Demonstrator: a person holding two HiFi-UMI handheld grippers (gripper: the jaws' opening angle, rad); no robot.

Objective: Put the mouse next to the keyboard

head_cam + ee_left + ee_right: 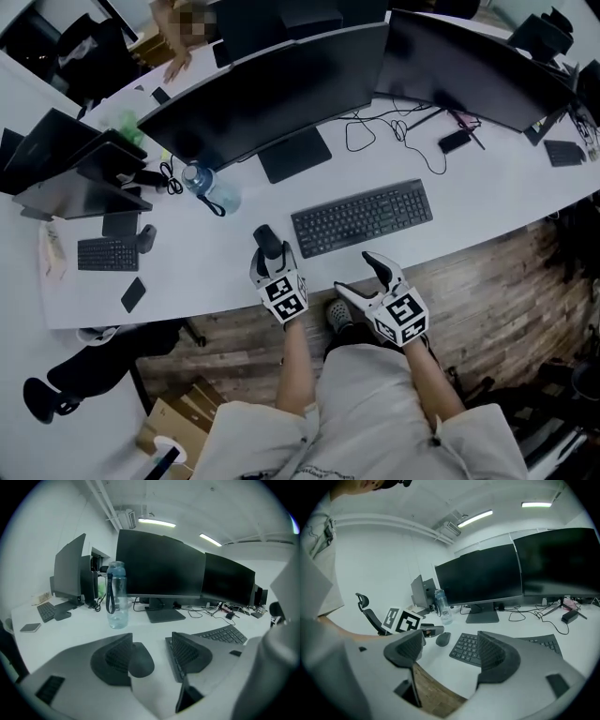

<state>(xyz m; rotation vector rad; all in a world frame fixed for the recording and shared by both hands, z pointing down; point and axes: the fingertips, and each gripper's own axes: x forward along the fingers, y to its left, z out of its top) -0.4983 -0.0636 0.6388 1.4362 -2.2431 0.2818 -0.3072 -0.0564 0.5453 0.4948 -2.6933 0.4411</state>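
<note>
Left gripper (pixel 151 643): jaws spread wide, pinching nothing. The mouse (pixel 141 661) lies flat on the white desk (pixel 84 631) between them, tucked close to the left-hand jaw. Its near edge is hidden behind that pad, so I can't tell if they touch. There's a clear gap to the other jaw.

Mouse position from the head view: just off the left end of the keyboard (pixel 362 217), near it but apart, with a strip of bare desk between. It's roughly level with the keyboard's front-left corner, close to the desk's front edge. The right gripper view agrees: dark oval just beside the keyboard's corner, with my left tool's marker cube right behind it.

Right gripper (pixel 364 279): jaws also apart, nothing between the pads. It hangs at the desk's front edge in front of the keyboard. Through the jaws I see the desk lip, wood floor (pixel 487 281) below it and the keyboard's left keys beyond.

Rest of the desk:
- water bottle (pixel 116 595) upright behind the mouse, near the foot of the left monitor (pixel 159 566)
- second monitor (pixel 228 579) beside the first
- loose cables (pixel 403 131) behind the keyboard
- small second keyboard (pixel 108 253) well off to the left
</note>
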